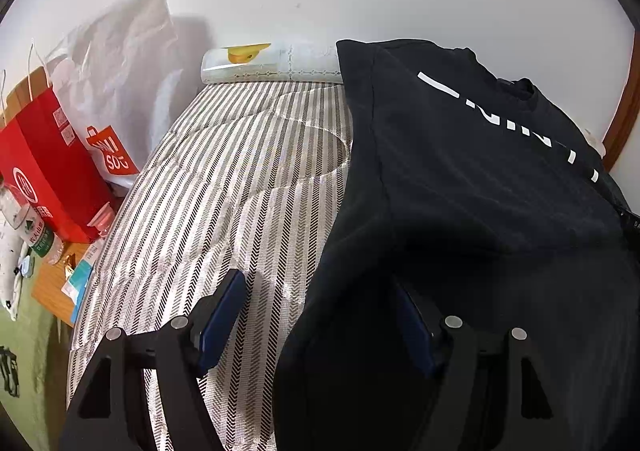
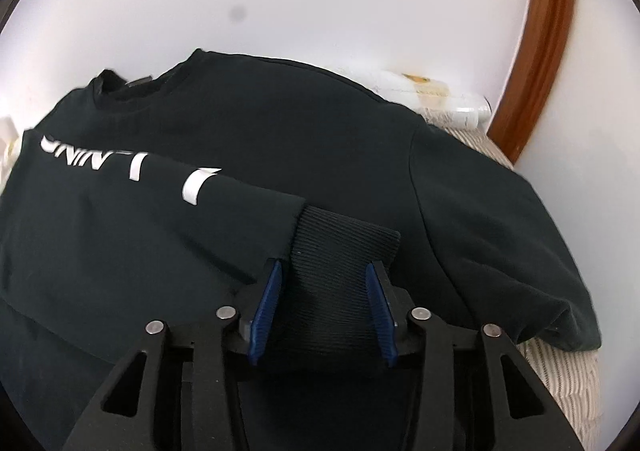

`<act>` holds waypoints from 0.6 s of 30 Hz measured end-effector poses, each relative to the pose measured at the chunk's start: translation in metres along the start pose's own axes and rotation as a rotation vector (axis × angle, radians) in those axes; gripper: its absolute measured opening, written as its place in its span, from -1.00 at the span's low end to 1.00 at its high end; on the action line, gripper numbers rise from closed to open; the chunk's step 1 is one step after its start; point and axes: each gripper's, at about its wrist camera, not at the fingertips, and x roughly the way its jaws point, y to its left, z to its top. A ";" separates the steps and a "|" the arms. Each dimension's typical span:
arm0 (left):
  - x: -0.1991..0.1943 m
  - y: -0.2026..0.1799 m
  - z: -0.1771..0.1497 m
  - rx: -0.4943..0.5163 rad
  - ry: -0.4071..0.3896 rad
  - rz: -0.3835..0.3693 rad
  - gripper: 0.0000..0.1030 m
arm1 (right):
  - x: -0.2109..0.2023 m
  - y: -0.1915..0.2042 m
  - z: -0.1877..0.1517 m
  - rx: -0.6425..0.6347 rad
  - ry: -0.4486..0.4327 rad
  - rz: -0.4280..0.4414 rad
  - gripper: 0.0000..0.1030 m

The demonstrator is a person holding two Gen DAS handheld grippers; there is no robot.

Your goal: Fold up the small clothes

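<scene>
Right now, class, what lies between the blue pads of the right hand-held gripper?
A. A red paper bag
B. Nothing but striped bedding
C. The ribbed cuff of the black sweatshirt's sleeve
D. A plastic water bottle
C: in the right wrist view the ribbed cuff of the black sweatshirt sits between the pads of the right hand-held gripper.

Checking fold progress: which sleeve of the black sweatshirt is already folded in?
The sleeve whose ribbed cuff sits inside the open right gripper; it lies across the chest. The other sleeve lies spread out toward the edge of the bed.
</scene>
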 end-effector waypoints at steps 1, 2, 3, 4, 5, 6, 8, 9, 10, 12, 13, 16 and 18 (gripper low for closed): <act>0.000 -0.001 0.000 0.004 -0.002 0.002 0.38 | 0.000 -0.001 -0.001 0.006 0.001 -0.003 -0.08; -0.001 -0.001 0.000 0.007 -0.004 0.006 0.38 | 0.000 -0.001 -0.001 0.011 0.000 -0.002 -0.02; -0.003 -0.002 0.000 0.011 -0.010 0.012 0.38 | 0.000 -0.003 -0.002 0.016 0.001 -0.005 0.03; -0.005 -0.004 0.000 0.018 -0.019 0.018 0.38 | -0.001 -0.004 -0.002 0.025 0.001 0.001 0.03; -0.009 -0.007 0.001 0.031 -0.035 0.037 0.38 | -0.003 -0.006 -0.003 0.036 0.004 0.009 0.03; -0.012 -0.011 0.001 0.043 -0.046 0.065 0.38 | -0.006 -0.007 -0.004 0.045 0.008 0.013 0.03; -0.023 -0.022 0.003 0.066 -0.059 0.080 0.38 | -0.019 -0.014 -0.004 0.052 0.008 0.003 0.04; -0.028 -0.027 0.003 0.071 -0.060 0.067 0.38 | -0.032 -0.022 -0.004 0.058 -0.009 0.012 0.04; -0.033 -0.032 0.004 0.073 -0.059 0.056 0.38 | -0.038 -0.026 -0.003 0.065 -0.020 0.017 0.04; -0.049 -0.046 0.006 0.075 -0.075 0.034 0.39 | -0.060 -0.042 -0.006 0.096 -0.041 0.030 0.04; -0.056 -0.053 0.006 0.078 -0.084 0.025 0.43 | -0.073 -0.053 -0.008 0.112 -0.044 0.041 0.04; -0.080 -0.075 0.007 0.093 -0.116 0.017 0.47 | -0.102 -0.075 -0.019 0.120 -0.078 0.008 0.04; -0.097 -0.090 0.007 0.097 -0.133 0.008 0.50 | -0.115 -0.086 -0.025 0.123 -0.100 -0.032 0.04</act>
